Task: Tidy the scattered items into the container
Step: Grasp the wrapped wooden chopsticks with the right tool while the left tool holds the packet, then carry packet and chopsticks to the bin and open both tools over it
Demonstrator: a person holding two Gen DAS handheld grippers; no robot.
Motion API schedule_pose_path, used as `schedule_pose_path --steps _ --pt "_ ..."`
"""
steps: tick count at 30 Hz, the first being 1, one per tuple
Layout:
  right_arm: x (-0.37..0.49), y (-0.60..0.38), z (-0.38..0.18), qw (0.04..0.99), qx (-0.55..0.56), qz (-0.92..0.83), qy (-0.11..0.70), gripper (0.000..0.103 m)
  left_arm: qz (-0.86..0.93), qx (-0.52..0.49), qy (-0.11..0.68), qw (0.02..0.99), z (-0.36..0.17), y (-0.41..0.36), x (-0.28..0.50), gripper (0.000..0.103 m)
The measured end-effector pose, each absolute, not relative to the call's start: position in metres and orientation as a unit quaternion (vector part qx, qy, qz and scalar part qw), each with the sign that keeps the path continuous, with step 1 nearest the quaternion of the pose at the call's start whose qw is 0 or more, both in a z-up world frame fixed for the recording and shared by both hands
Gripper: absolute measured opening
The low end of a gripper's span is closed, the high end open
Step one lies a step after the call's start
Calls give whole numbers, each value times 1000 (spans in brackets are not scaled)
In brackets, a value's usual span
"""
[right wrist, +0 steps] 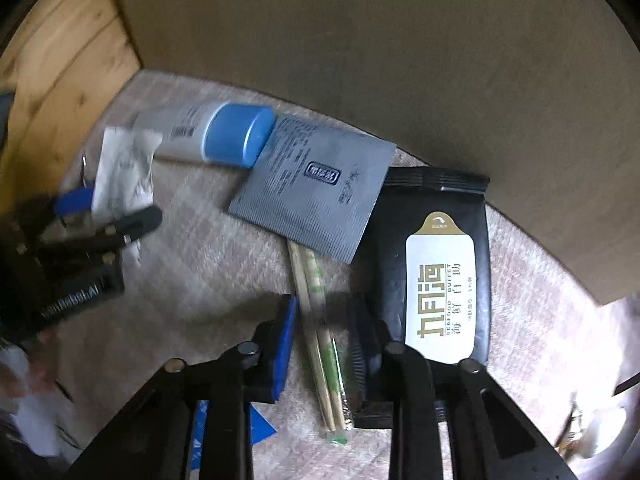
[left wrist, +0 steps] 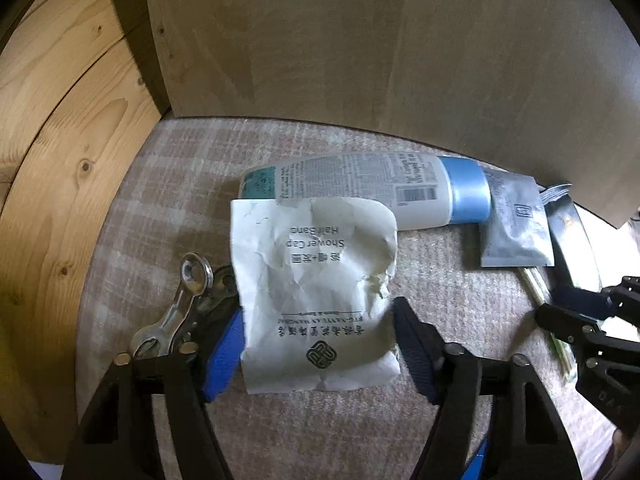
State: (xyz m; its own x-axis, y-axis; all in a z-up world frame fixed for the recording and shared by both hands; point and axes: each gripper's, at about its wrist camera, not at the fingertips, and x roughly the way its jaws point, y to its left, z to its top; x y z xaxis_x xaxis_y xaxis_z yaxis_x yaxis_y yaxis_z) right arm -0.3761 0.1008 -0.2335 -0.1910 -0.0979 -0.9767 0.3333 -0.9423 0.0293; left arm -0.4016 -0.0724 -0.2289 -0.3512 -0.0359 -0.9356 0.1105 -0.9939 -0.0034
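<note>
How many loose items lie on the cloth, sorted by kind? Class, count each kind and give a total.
Flat packets: 3 (white shower cap packet, grey sachet, black wet-wipe packet)
Tubes: 1 (blue-capped tube)
Wrapped chopstick pairs: 1
Metal wrenches: 1
Total: 6

Left gripper (left wrist: 320, 344): low and pointed forward, jaws spread wide — one blue-padded finger (left wrist: 224, 356) on the left, the other (left wrist: 416, 352) on the right, a broad gap between them.
Right gripper (right wrist: 324, 344): also low and angled forward, jaws parted but narrower than the left pair — blue pad on its left finger (right wrist: 284, 344), dark ribbed face on its right finger (right wrist: 362, 344).
Relative position: the right gripper sits off the left one's right side, near it.
</note>
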Motion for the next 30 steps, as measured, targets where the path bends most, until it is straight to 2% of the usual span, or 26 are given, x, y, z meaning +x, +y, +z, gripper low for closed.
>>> schedule_pose_path --steps 1,4,6,18,20,22,23,30 --pt "-374 100 -234 144 618 -766 99 12 -822 567 31 45 -228 -69 -401 65" --pt "-370 104 -235 148 623 -764 86 11 -824 564 30 46 -227 -60 -398 56" --pt "-365 110 -235 149 626 -762 72 11 -824 564 34 42 -227 -53 -394 55" --pt "-294 155 -243 171 646 -744 -7 10 -821 569 45 17 -227 12 -313 52" --pt "-277 164 -247 167 650 -741 -18 4 -820 570 45 15 -229 31 -291 52" --pt "-258 174 -249 164 650 -741 -33 4 -818 573 47 12 -230 34 -276 51" --pt "-253 172 -247 163 650 -742 -36 4 -817 574 48 10 -230 8 -274 51" --pt "-194 195 -242 140 645 -748 -68 4 -817 574 52 0 -209 39 -210 49"
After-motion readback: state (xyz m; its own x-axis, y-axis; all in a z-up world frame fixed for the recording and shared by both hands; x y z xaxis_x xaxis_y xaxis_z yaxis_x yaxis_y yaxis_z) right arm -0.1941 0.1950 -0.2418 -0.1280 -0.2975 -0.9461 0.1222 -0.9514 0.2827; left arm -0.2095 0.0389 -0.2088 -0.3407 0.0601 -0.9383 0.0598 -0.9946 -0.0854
